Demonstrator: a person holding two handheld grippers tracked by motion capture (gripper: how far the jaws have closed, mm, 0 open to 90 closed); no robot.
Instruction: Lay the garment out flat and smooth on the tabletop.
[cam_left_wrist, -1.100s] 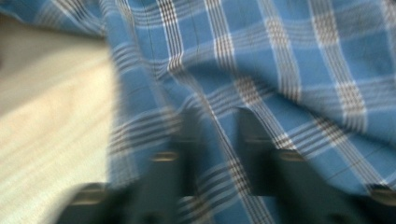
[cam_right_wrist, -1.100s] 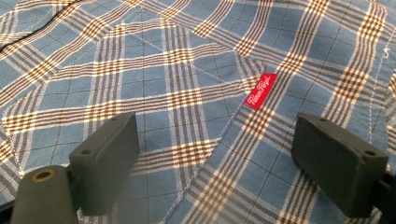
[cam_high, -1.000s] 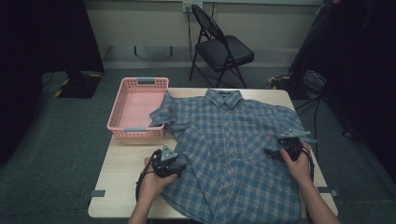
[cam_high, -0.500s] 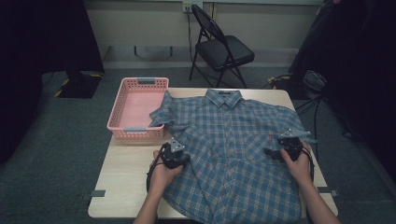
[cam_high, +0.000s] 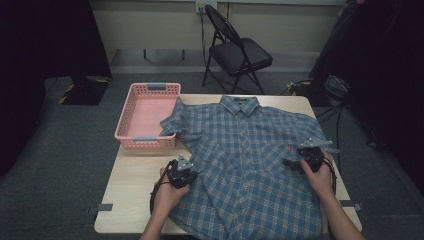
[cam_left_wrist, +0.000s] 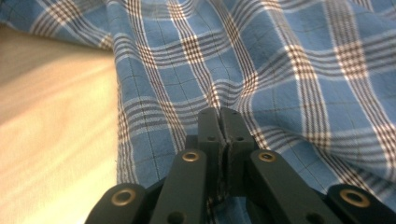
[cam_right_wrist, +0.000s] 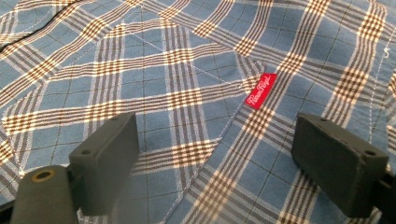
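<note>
Shirt (cam_high: 250, 160) lies collar-away, lengthwise; left hand-held gripper (cam_left_wrist: 219, 112) has just pinched its edge, right hand-held gripper (cam_right_wrist: 215, 154) spread.

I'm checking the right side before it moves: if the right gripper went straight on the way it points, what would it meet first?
Most likely the plaid shirt: the right gripper stands open over its chest pocket, near the red label.

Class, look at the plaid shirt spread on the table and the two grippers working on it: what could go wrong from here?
1. The left gripper has just been closing and pinches only a small fold of the shirt; the cloth may slip out when lifted.
2. The right gripper is open above the chest pocket; lifting on one side alone could skew the shirt.
3. A sleeve overlaps the pink basket; pulling the shirt may drag it.
</note>
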